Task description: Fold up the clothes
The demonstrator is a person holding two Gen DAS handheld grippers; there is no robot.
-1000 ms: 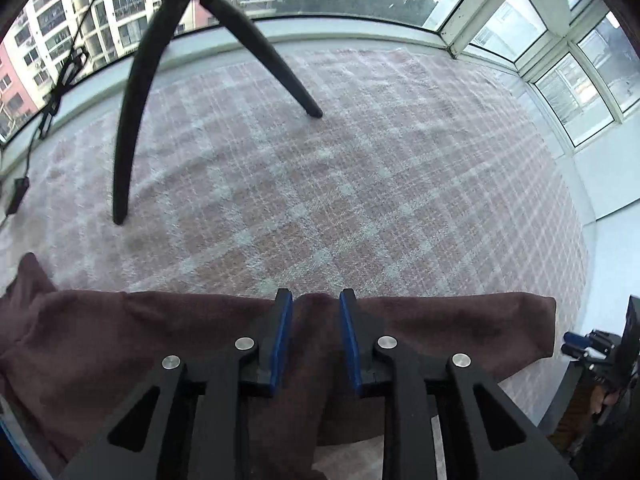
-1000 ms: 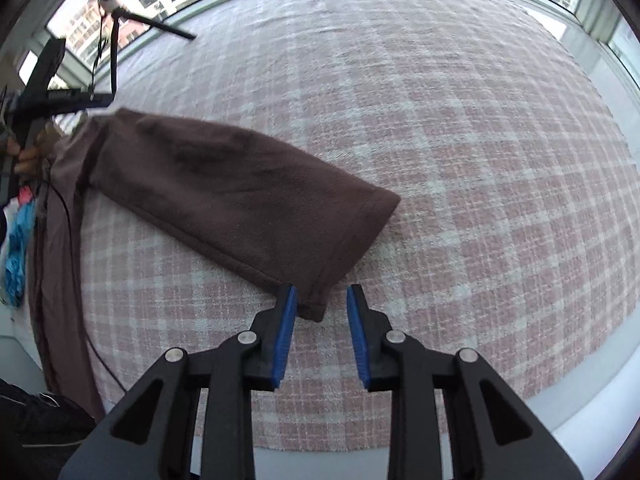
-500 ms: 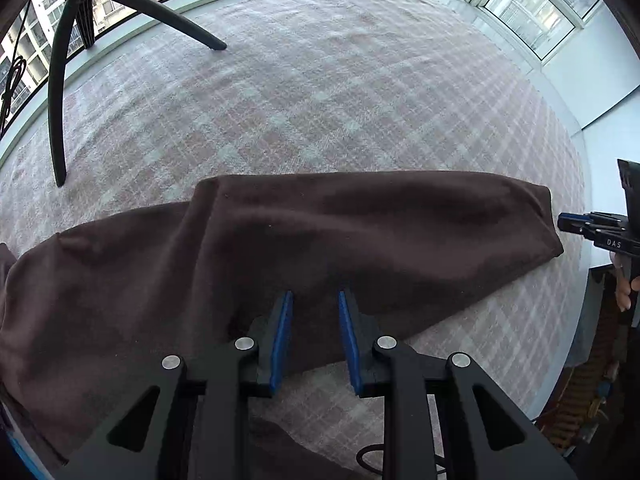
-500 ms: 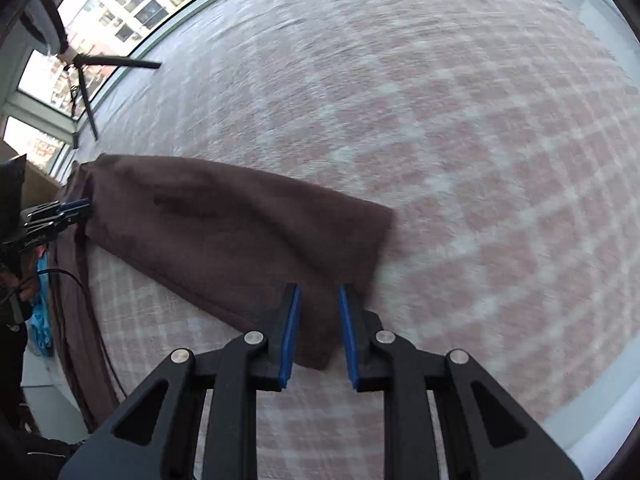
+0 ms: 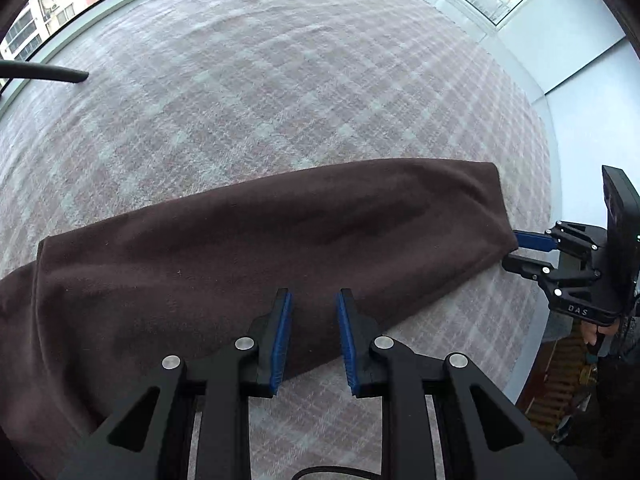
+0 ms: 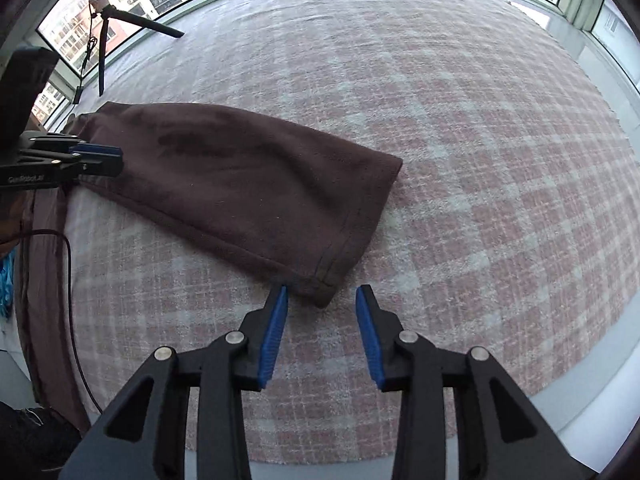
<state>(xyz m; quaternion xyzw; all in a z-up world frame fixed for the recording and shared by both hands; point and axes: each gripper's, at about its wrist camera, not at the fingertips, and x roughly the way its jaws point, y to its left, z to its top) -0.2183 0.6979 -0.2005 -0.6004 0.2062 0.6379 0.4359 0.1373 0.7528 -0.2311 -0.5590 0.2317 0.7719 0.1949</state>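
A dark brown garment [image 5: 280,240] lies flat as one long folded leg on the pink plaid carpet [image 5: 280,100]. My left gripper [image 5: 314,294] points steeply down at the leg's near edge, and the cloth sits between its narrowly parted blue pads. In the right wrist view the left gripper [image 6: 116,160] is at the garment's [image 6: 240,176] far left end. My right gripper [image 6: 323,293] stands over the hem corner [image 6: 320,294] with its jaws opening; the corner lies between the tips, untouched by the pads. The left wrist view shows the right gripper [image 5: 516,250] at the hem.
A black tripod [image 6: 120,20] stands by the windows at the back left, and one of its legs [image 5: 44,74] shows in the left wrist view. More brown cloth [image 6: 40,280] and a black cable [image 6: 72,280] run along the carpet's left side. A hand [image 5: 592,332] holds the right gripper.
The garment was held up off the carpet and now lies flat on it. The right jaws have widened and let go of the hem corner. The left gripper swung across, lower.
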